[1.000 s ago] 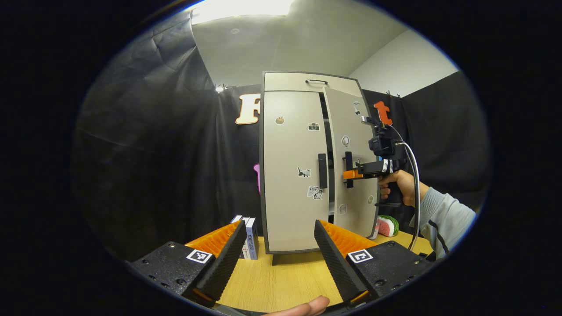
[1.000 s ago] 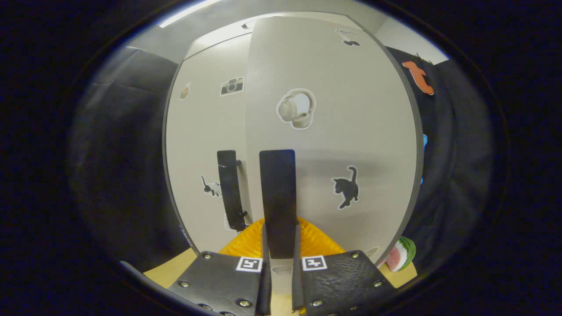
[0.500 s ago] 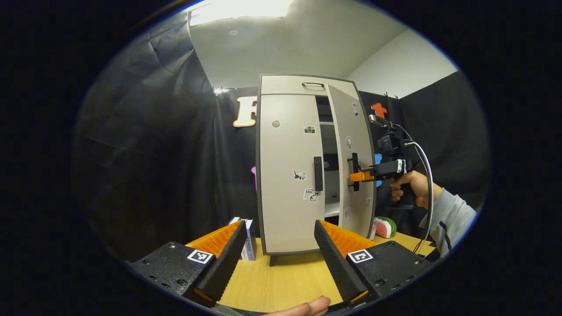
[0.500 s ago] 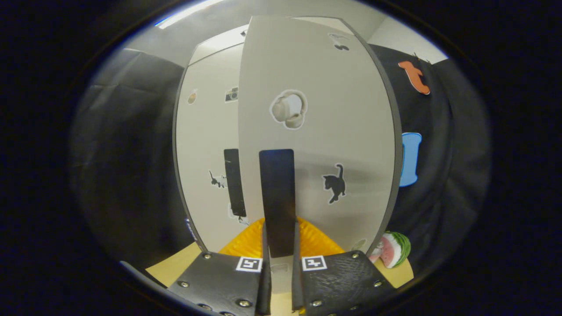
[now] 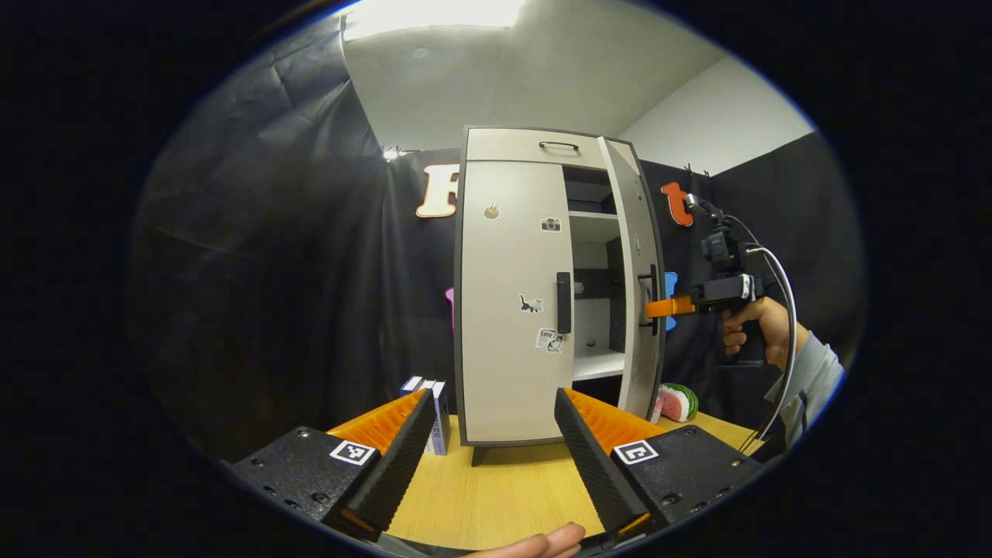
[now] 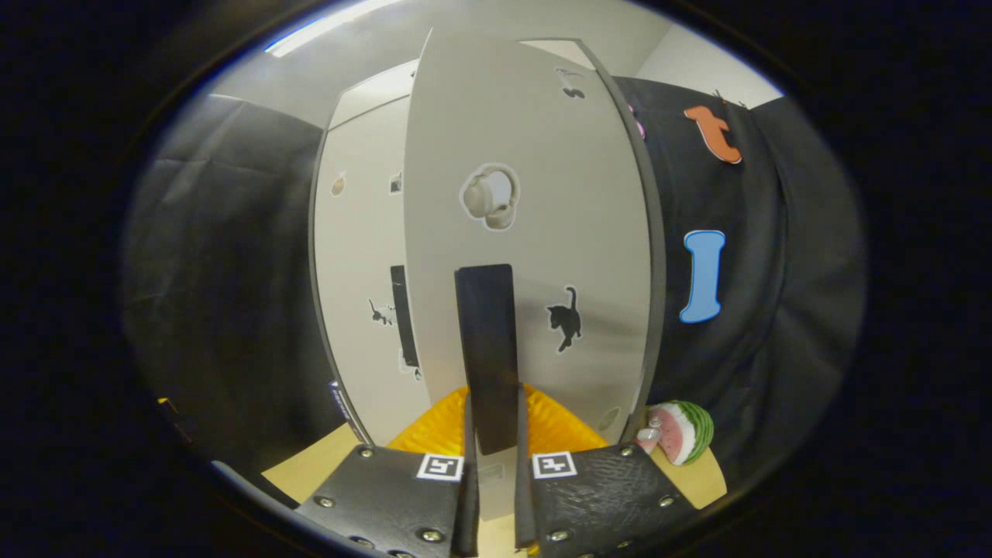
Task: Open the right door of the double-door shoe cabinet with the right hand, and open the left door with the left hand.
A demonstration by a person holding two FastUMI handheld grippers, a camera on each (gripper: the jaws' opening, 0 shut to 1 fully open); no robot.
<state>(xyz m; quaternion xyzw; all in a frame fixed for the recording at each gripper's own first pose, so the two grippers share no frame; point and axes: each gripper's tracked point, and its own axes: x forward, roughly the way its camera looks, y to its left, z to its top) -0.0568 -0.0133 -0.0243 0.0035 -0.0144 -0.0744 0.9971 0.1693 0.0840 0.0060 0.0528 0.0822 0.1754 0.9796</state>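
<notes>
Your right tongs [image 6: 491,434] are pinching the dark upright handle [image 6: 487,356] of the right door [image 6: 535,232], at the centre of the right gripper view, both fingers pressed on it from either side. In the left gripper view you can see the same tongs right of centre, clamped on that handle at the door's edge, with your hand [image 5: 756,325] behind them. The right door stands swung well out from the shoe cabinet [image 5: 542,147], almost edge-on in the left gripper view, and the shelves [image 5: 593,217] inside are exposed. I'd judge the first half of the task close to finished: the door is open wide, though you haven't let go of the handle.

The second half is not yet begun. The left door [image 5: 511,294] lies flush and shut in the middle of the left gripper view, its handle [image 5: 564,302] untouched at the door's right edge. Your left tongs [image 5: 492,434] are spread wide and hold nothing, low in the frame over the desk [image 5: 504,496], well apart from the cabinet. What's left is to bring them up to that handle, close on it and swing the door out.
</notes>
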